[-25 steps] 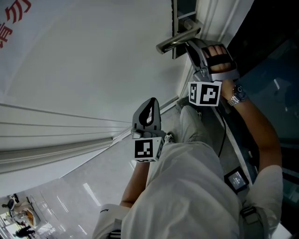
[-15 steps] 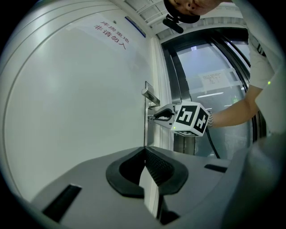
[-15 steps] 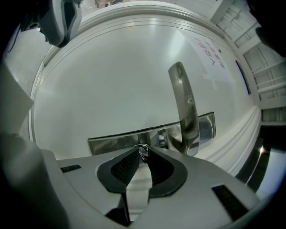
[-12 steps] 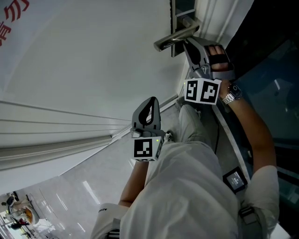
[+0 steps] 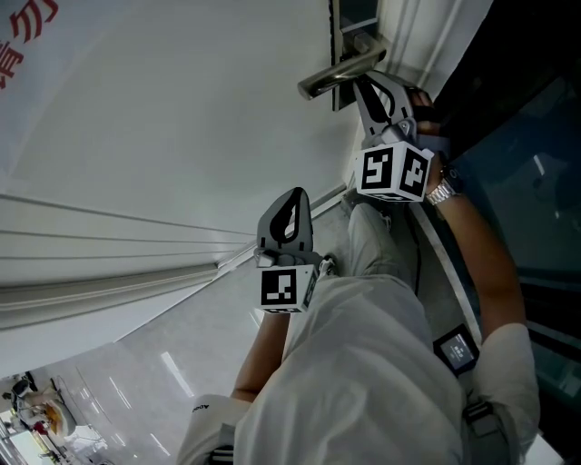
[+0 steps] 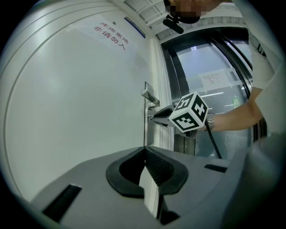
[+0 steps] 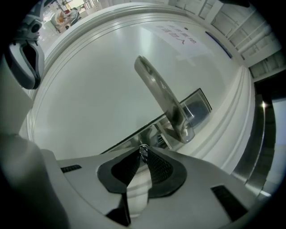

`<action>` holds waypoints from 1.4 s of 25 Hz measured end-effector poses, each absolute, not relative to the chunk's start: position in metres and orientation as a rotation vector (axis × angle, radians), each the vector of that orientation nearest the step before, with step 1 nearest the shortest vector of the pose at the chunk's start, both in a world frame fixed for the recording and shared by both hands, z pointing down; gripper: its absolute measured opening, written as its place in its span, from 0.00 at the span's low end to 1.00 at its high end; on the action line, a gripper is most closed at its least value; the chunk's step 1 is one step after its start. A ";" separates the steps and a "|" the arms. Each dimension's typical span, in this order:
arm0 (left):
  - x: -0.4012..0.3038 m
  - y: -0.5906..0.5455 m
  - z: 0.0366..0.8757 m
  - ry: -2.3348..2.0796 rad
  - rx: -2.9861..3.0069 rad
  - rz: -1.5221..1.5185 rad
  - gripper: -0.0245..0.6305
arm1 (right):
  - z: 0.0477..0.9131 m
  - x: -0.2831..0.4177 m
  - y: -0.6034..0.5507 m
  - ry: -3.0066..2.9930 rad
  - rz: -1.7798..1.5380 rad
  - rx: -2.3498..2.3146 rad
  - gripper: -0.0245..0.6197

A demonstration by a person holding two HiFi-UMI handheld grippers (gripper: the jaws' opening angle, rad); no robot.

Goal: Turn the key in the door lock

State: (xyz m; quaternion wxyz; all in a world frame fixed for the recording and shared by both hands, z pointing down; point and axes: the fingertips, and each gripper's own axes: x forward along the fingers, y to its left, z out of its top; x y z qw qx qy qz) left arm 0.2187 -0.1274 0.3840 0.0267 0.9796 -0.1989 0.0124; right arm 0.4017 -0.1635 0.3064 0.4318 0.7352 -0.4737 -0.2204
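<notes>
Rolled the right gripper [image 5: 368, 91] over this last second, closing it tight onto the key [image 7: 143, 152] under the far door handle [image 5: 340, 73]. Keep twisting squarely about the key's axis; leave the left gripper [image 5: 292, 204] pressed together, empty.

You're in an office-type building corridor: white door [image 5: 182, 109] with red lettering [image 6: 111, 35], lever handle [image 5: 340, 74], glass panel [image 6: 210, 67], glossy floor [image 5: 154, 363].

White door [image 5: 182, 118], handle [image 5: 338, 76] seemingly silver, red lettering [image 5: 38, 18]
</notes>
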 end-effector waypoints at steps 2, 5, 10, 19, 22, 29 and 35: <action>0.219 -0.128 0.385 -0.616 3.025 0.039 0.05 | 0.306 0.402 -0.164 -1.204 -0.520 1.863 0.13; 0.219 -0.128 0.385 -0.615 3.022 0.038 0.05 | 0.304 0.402 -0.164 -1.260 -0.463 1.927 0.13; 0.220 -0.128 0.385 -0.611 3.023 0.038 0.05 | 0.300 0.404 -0.164 -1.386 -0.357 2.043 0.05; 0.224 -0.129 0.385 -0.595 3.027 0.046 0.05 | 0.300 0.406 -0.163 -1.440 -0.279 2.119 0.05; 0.225 -0.128 0.384 -0.588 3.027 0.039 0.05 | 0.298 0.407 -0.164 -1.491 -0.241 2.168 0.05; 0.228 -0.127 0.388 -0.577 3.026 0.061 0.05 | 0.297 0.412 -0.162 -1.652 -0.014 2.352 0.05; 0.230 -0.125 0.391 -0.563 3.028 0.068 0.05 | 0.298 0.417 -0.160 -1.801 0.187 2.484 0.05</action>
